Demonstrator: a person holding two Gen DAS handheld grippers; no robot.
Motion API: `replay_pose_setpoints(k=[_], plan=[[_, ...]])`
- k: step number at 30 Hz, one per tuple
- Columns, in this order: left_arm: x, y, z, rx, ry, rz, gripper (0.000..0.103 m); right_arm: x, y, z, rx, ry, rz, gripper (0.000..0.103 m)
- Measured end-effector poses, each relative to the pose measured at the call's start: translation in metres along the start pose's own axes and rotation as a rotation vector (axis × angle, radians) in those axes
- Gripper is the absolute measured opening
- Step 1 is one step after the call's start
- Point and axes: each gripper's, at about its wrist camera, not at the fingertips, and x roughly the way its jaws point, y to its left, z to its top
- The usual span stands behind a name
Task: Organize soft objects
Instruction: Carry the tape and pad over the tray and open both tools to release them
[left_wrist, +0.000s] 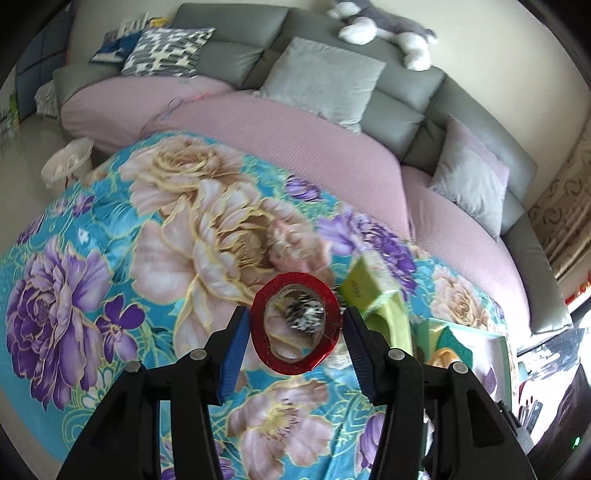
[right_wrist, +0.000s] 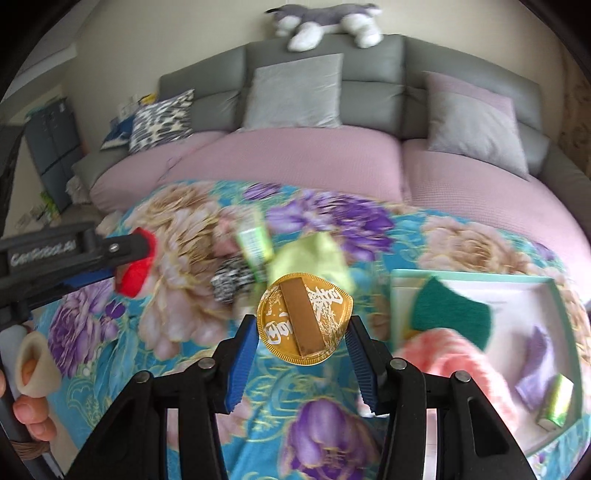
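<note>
Holding a gold round packet (right_wrist: 304, 318) between its blue pads, the right gripper (right_wrist: 303, 334) is hanging above the flowered blanket (right_wrist: 110, 332), and the relation that matters is where the tray (right_wrist: 480, 282) lies from it: off to that gripper's right and slightly ahead, close by. The tray is already carrying a green sponge (right_wrist: 450, 310), a pink fluffy thing (right_wrist: 454, 365) and a purple piece (right_wrist: 535, 365), so the packet looks bound for the same place (a judgement, not something seen). The packet is standing on edge with its flat face toward the camera, its brown stripe running roughly up and down, slightly tilted.

Gripping a red tape roll (left_wrist: 295, 325), the left gripper (left_wrist: 295, 334) is closed on the roll's sides, with the hole facing the camera. From this gripper the tray (left_wrist: 495, 343) is lying further to the right, beyond a light green packet (left_wrist: 369, 288), so the right gripper is the nearer of the two.

Still lying on the blanket ahead of the right gripper are a black-and-white speckled bundle (right_wrist: 231, 278) and a yellow-green cloth (right_wrist: 314, 258), both blurred.
</note>
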Motion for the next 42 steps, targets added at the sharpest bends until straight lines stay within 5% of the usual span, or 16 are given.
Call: replay_pose_setpoints(k=[10,24,34,42], plan=[[-0.004,-0.052,-0.010,0.128,-0.006,-0.037,0.053,-0.025,-0.082,0.002,0.172,-0.025,-0.113,0.051],[0.018,-0.170,-0.046,0.413,0.095,-0.116,0.053,-0.041,-0.194,-0.020,0.387,0.001,-0.294,0.051],[0.053,-0.252,-0.079,0.552,0.175,-0.179,0.053,-0.045,-0.238,-0.040,0.493,0.033,-0.383,0.051],[0.077,-0.282,-0.094,0.560,0.239,-0.230,0.054,-0.043,-0.246,-0.044,0.516,0.049,-0.402,0.052]])
